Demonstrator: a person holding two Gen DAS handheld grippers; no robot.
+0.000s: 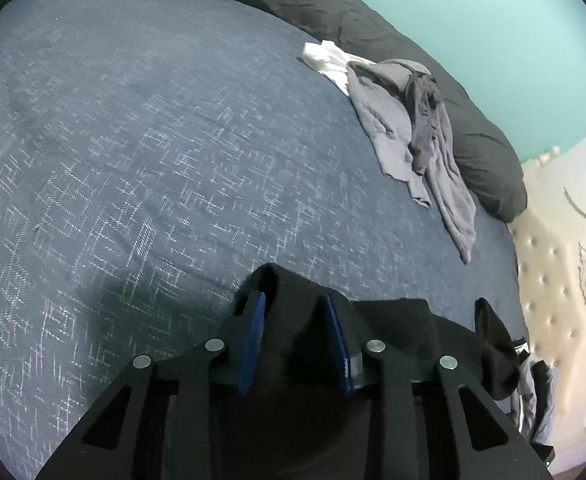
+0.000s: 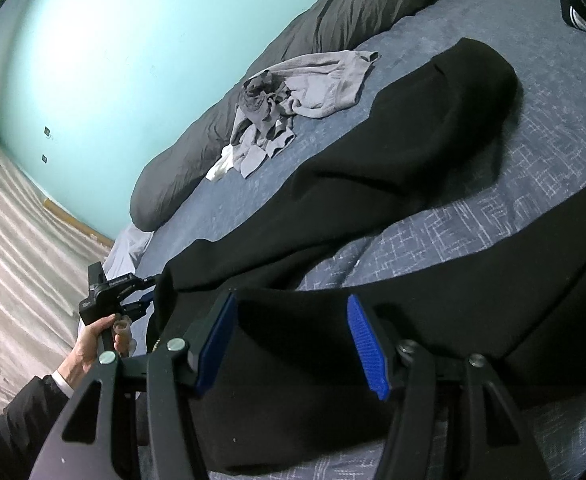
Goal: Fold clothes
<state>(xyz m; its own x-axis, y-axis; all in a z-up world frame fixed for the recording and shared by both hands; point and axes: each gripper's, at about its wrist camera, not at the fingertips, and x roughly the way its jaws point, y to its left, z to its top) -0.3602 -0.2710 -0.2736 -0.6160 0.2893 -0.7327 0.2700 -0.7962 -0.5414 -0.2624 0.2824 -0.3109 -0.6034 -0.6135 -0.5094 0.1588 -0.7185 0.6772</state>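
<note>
A black garment (image 2: 433, 128) lies stretched across the blue patterned bedcover (image 1: 133, 160). My left gripper (image 1: 293, 304) is shut on one end of it, and the black cloth (image 1: 393, 320) rises in a peak between the blue pads. In the right wrist view a hand (image 2: 93, 344) holds that left gripper (image 2: 147, 294) at the garment's far edge. My right gripper (image 2: 291, 300) stands open and wide, with a fold of the black garment lying between its fingers and the ribbed blue pad (image 2: 367, 344) bare.
A heap of grey clothes (image 1: 405, 120) and a white cloth (image 1: 329, 60) lie beside a rolled dark grey duvet (image 1: 293, 0) along the teal wall. A tufted headboard (image 1: 553, 300) and a black striped garment (image 1: 521, 352) are at the right. Striped carpet (image 2: 13, 240) borders the bed.
</note>
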